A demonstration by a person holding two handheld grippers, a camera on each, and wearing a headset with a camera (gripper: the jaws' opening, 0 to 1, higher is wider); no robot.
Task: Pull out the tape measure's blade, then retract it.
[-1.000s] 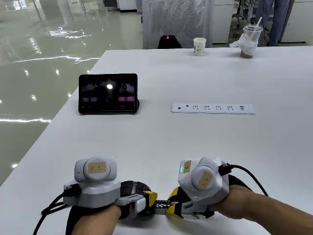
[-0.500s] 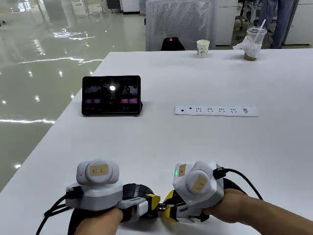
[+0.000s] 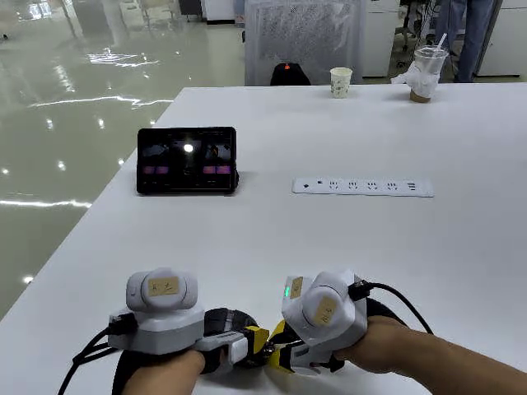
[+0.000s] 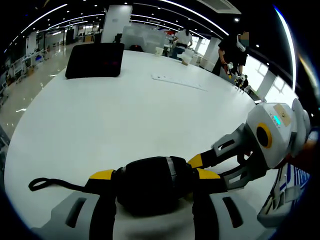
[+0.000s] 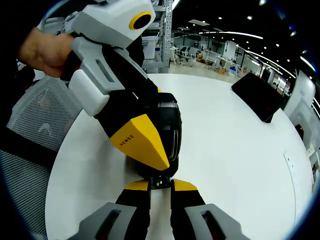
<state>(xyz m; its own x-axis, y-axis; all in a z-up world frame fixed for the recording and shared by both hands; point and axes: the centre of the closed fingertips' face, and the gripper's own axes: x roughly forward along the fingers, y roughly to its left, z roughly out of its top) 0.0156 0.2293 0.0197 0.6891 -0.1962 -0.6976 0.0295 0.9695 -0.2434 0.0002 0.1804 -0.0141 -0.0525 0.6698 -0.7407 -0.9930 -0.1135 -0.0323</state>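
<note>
Two grips at 6 o'clock on the counter (image 3: 329, 239), left tongs (image 4: 155, 175) clamped round black tape measure (image 4: 150, 190), right tongs (image 5: 160, 187) pinched shut on its blade tip (image 5: 160, 181), tablet (image 3: 187, 159) at 11 o'clock.

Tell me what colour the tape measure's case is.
Black. The tape measure's case shows best in the left gripper view, clamped between yellow-tipped jaws.

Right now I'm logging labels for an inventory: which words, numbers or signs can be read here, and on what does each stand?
"XENSE", my best reading of small black letters: on a yellow jaw of the left gripper, in the right gripper view.
Screen of the tablet: blurred, unreadable.
Marks on the power strip: too small.
Print on the paper cup: too small.
Case of the tape measure: no text readable.
</note>
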